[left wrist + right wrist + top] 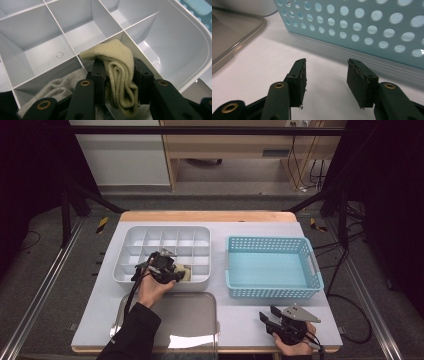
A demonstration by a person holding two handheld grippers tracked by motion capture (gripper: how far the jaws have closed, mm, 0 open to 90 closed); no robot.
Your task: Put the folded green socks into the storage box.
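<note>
A folded beige sock (pixel 112 52) sits between the pads of my left gripper (pixel 119 72), which press on it from both sides. The gripper holds it over a front-row compartment of the white divided organiser (pixel 180 32). In the high view the left gripper (pixel 176 272) is at the organiser's (pixel 165 227) front edge, with the beige sock (pixel 183 271) at its tip. A grey sock (pixel 57 87) lies in the compartment beside it. My right gripper (pixel 325 75) rests open and empty on the white table, near the front right corner (pixel 267 316).
A light blue perforated basket (pixel 272 292) stands right of the organiser, and its wall (pixel 362 25) rises just ahead of the right gripper. A shallow metal tray (pixel 195 315) lies at the table's front, under the left forearm; its rim (pixel 249 32) shows left of the right gripper.
</note>
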